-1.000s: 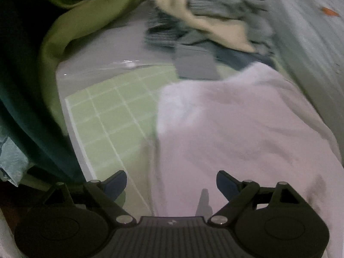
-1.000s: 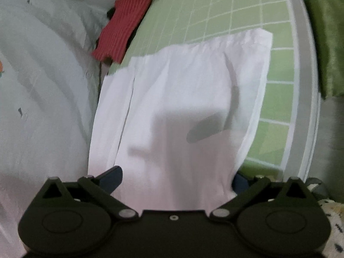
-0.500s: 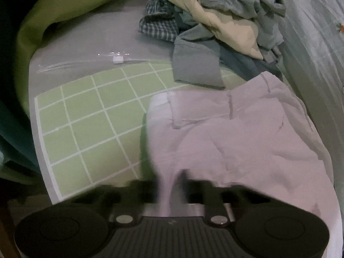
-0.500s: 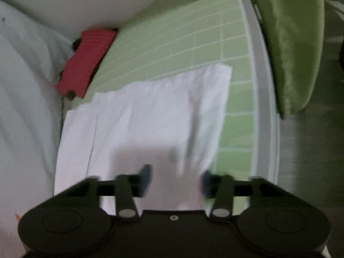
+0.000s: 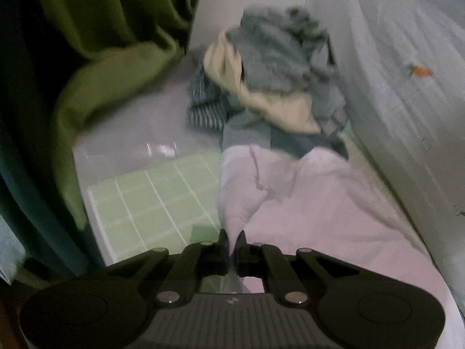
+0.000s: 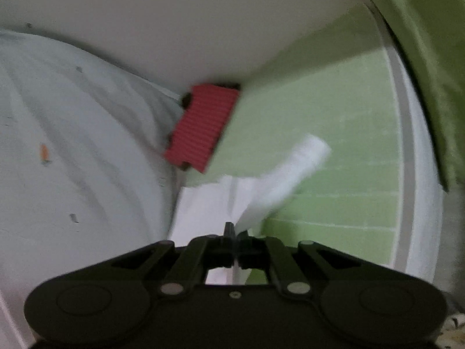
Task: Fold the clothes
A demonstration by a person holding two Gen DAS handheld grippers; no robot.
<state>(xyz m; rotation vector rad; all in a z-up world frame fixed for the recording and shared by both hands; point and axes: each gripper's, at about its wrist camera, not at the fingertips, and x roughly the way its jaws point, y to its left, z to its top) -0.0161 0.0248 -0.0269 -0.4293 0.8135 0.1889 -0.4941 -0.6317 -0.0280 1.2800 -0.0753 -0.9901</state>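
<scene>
Pale pink-white trousers (image 5: 314, 203) lie on a green gridded mat (image 5: 151, 203). My left gripper (image 5: 232, 241) is shut on their near edge by the waistband and pulls the cloth up into a peak. In the right wrist view the same garment (image 6: 261, 192) looks white; my right gripper (image 6: 235, 232) is shut on its hem, and the leg end lifts off the green mat (image 6: 334, 192) toward the right.
A heap of grey, beige and checked clothes (image 5: 273, 84) lies beyond the trousers. Green curtain (image 5: 110, 46) hangs left, a white sheeted bed (image 5: 407, 81) right. A red ribbed folded garment (image 6: 200, 133) lies by the bed (image 6: 72, 145) and wall.
Both grippers went from open over the trousers to shut on the cloth. Both now lift it, so the fabric bunches up off the mat.
</scene>
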